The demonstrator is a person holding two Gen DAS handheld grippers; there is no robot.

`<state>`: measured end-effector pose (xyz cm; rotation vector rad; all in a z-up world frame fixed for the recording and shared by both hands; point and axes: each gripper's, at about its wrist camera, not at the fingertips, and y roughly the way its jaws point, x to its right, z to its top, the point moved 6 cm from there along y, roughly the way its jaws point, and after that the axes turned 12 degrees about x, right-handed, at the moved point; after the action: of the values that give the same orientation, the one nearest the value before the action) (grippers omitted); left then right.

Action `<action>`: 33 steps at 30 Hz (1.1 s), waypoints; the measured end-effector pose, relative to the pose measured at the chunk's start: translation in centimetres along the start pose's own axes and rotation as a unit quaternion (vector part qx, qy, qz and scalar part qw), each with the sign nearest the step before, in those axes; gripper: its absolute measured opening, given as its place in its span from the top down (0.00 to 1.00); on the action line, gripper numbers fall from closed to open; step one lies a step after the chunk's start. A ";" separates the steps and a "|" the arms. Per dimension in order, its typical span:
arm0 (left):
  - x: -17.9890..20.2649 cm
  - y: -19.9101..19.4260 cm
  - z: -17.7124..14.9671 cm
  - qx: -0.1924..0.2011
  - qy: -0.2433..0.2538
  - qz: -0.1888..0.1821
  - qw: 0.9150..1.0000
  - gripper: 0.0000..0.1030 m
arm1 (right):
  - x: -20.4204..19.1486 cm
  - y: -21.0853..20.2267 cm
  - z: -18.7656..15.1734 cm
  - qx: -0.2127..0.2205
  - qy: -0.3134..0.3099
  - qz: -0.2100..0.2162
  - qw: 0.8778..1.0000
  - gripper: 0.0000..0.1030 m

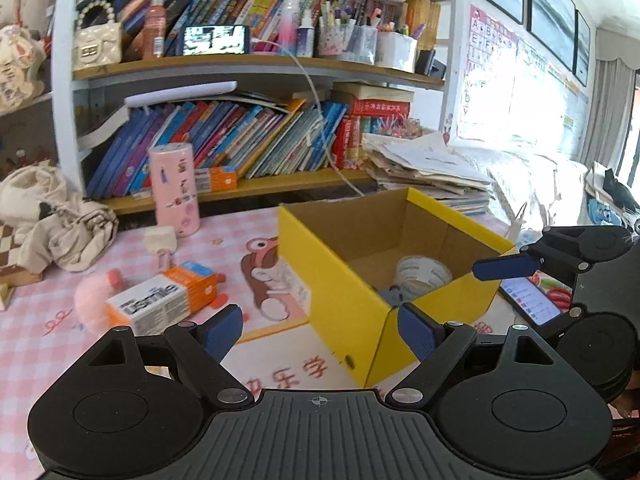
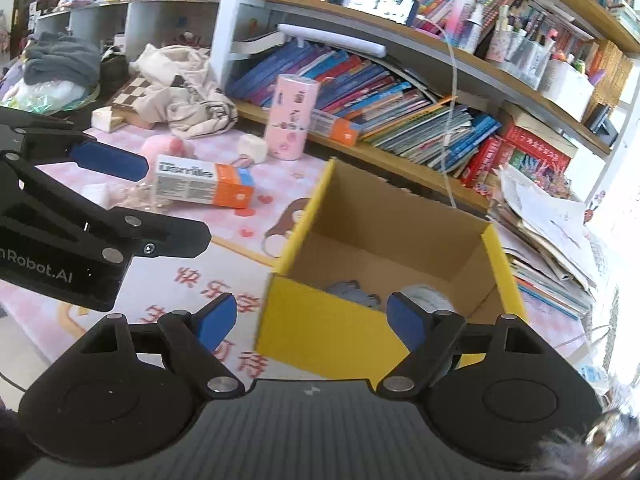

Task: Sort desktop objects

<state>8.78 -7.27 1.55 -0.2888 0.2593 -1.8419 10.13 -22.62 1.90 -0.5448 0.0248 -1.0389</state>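
A yellow cardboard box (image 1: 344,312) (image 2: 320,328) stands open on the pink desk mat. Inside lie a roll of clear tape (image 1: 422,276) (image 2: 426,294) and a small grey object (image 1: 394,294) (image 2: 352,292). My left gripper (image 1: 320,330) is open and empty at the box's near corner. My right gripper (image 2: 310,320) is open and empty above the box's near wall. A white and orange toothpaste box (image 1: 164,300) (image 2: 204,184) lies left of the box beside a pink plush (image 1: 94,292). A pink cylinder (image 1: 174,190) (image 2: 294,116) stands behind.
Bookshelves (image 1: 248,64) full of books line the back. A cream cloth bag (image 1: 52,216) (image 2: 184,92) lies at the left. A paper stack (image 1: 428,168) (image 2: 540,220) sits right of the box. A phone (image 1: 530,300) lies at the right.
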 end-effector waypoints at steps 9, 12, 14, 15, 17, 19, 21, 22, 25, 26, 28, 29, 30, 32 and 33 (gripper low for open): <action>-3.3 -3.0 -1.8 -0.017 -0.019 0.034 0.999 0.15 | -5.5 0.2 0.3 -0.008 -0.021 0.046 0.999 0.22; -4.5 -4.0 -2.3 -0.022 -0.026 0.053 0.998 0.15 | -7.0 0.5 0.4 -0.011 -0.027 0.061 0.998 0.22; -5.4 -4.7 -2.6 -0.023 -0.033 0.069 0.997 0.15 | -7.9 0.8 0.6 -0.011 -0.031 0.071 0.997 0.22; -5.9 -5.1 -2.8 -0.024 -0.037 0.078 0.996 0.15 | -8.4 0.9 0.6 -0.012 -0.033 0.075 0.997 0.22; -6.9 -5.7 -3.1 -0.025 -0.045 0.093 0.994 0.14 | -9.2 1.3 0.6 -0.015 -0.037 0.085 0.996 0.22; -7.8 -6.1 -3.5 -0.029 -0.054 0.109 0.992 0.11 | -9.9 1.7 0.7 -0.019 -0.039 0.096 0.994 0.22; -8.6 -6.5 -3.9 -0.032 -0.062 0.124 0.990 0.10 | -10.6 2.1 0.7 -0.024 -0.041 0.106 0.993 0.22; -9.0 -6.7 -4.2 -0.035 -0.067 0.129 0.989 0.10 | -10.9 2.3 0.6 -0.027 -0.042 0.110 0.993 0.22; -9.9 -6.9 -4.7 -0.042 -0.082 0.142 0.986 0.10 | -11.6 2.7 0.5 -0.035 -0.043 0.122 0.991 0.25; -10.2 -7.0 -4.8 -0.042 -0.085 0.144 0.985 0.10 | -11.7 2.7 0.5 -0.036 -0.044 0.124 0.991 0.28; -10.5 -6.9 -4.8 -0.042 -0.088 0.147 0.984 0.10 | -12.0 2.9 0.5 -0.038 -0.047 0.128 0.990 0.30; -10.6 -6.9 -4.8 -0.042 -0.089 0.148 0.984 0.10 | -12.0 3.0 0.6 -0.038 -0.048 0.128 0.990 0.30; -10.7 -6.8 -4.8 -0.041 -0.089 0.147 0.984 0.10 | -12.0 3.0 0.6 -0.038 -0.049 0.127 0.990 0.30; -10.6 -6.6 -4.7 -0.041 -0.086 0.144 0.985 0.10 | -11.9 3.2 0.6 -0.038 -0.048 0.125 0.990 0.30; -10.6 -6.5 -4.7 -0.042 -0.085 0.142 0.985 0.10 | -11.8 3.3 0.6 -0.039 -0.047 0.123 0.991 0.30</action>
<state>4.26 4.85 -1.51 -0.4412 0.2463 -1.5179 6.81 -11.36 -1.73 -0.6442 0.0475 -0.7736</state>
